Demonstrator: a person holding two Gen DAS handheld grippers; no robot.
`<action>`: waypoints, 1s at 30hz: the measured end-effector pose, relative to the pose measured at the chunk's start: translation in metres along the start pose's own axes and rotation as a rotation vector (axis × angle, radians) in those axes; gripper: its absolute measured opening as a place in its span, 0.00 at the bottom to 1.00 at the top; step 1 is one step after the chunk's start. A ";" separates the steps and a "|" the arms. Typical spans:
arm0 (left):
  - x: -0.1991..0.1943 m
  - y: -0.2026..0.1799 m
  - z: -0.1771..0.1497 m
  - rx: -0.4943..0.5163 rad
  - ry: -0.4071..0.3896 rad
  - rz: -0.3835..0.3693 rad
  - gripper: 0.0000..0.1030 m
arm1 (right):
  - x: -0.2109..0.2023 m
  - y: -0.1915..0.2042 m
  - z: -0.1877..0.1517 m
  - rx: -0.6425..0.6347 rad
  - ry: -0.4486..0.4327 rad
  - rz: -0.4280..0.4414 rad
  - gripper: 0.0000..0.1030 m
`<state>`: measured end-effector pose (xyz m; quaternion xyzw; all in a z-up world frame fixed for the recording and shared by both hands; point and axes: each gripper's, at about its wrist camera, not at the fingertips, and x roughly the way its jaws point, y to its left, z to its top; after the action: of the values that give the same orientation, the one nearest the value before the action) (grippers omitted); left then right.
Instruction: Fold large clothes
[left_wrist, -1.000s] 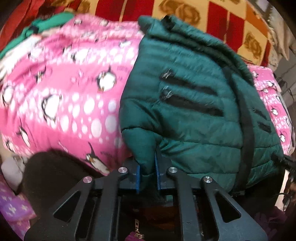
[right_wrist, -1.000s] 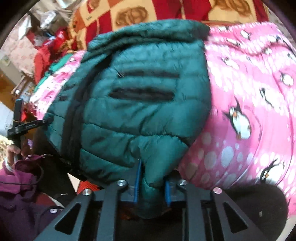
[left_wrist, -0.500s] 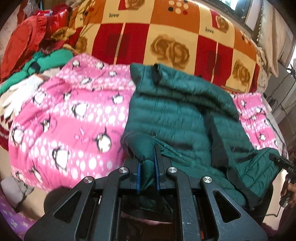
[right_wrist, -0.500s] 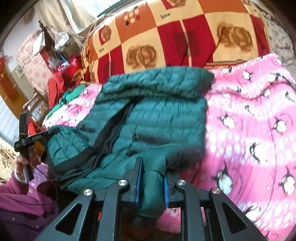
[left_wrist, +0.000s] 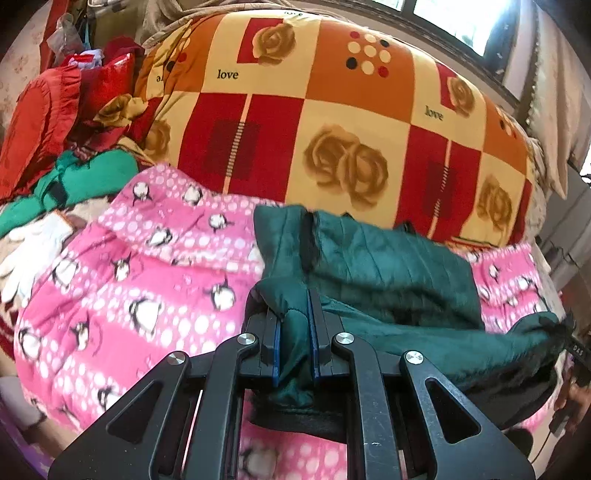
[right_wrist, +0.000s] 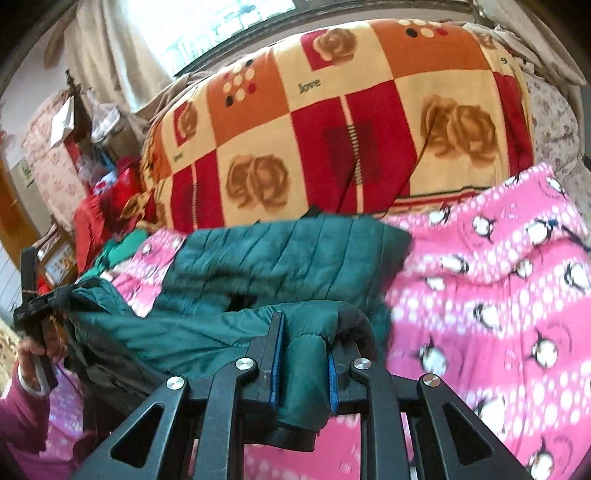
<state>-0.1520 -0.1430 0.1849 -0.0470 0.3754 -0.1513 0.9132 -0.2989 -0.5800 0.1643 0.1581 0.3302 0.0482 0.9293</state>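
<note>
A dark green quilted puffer jacket (left_wrist: 391, 269) lies on a pink penguin-print blanket (left_wrist: 140, 295); it also shows in the right wrist view (right_wrist: 280, 258). My left gripper (left_wrist: 294, 310) is shut on one near corner of the jacket. My right gripper (right_wrist: 303, 332) is shut on the other near corner. The near edge hangs between the two grippers, a little above the blanket. The left gripper shows at the left of the right wrist view (right_wrist: 33, 314). The jacket's far edge rests near the quilt.
A rolled red, orange and cream rose-print quilt (left_wrist: 332, 122) lies behind the jacket. Red cushions and bags (left_wrist: 48, 110), green clothes (left_wrist: 81, 177) and a white glove (left_wrist: 29, 254) are piled at the left. A window and curtain (right_wrist: 147, 55) stand behind the bed.
Both grippers have lifted and drawn back, holding the jacket's near corners. The views tilted up from the jacket's front to the quilt, and the near edge is raised off the blanket.
</note>
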 end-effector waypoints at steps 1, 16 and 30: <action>0.005 -0.001 0.004 -0.001 -0.002 0.005 0.11 | 0.005 -0.002 0.006 -0.003 -0.002 -0.009 0.17; 0.104 -0.004 0.090 -0.049 0.019 0.110 0.11 | 0.098 -0.046 0.098 0.051 0.014 -0.105 0.17; 0.212 0.005 0.101 -0.095 0.139 0.158 0.15 | 0.204 -0.091 0.107 0.163 0.109 -0.140 0.17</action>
<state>0.0618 -0.2071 0.1136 -0.0499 0.4471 -0.0635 0.8908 -0.0746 -0.6546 0.0908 0.2070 0.3933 -0.0355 0.8951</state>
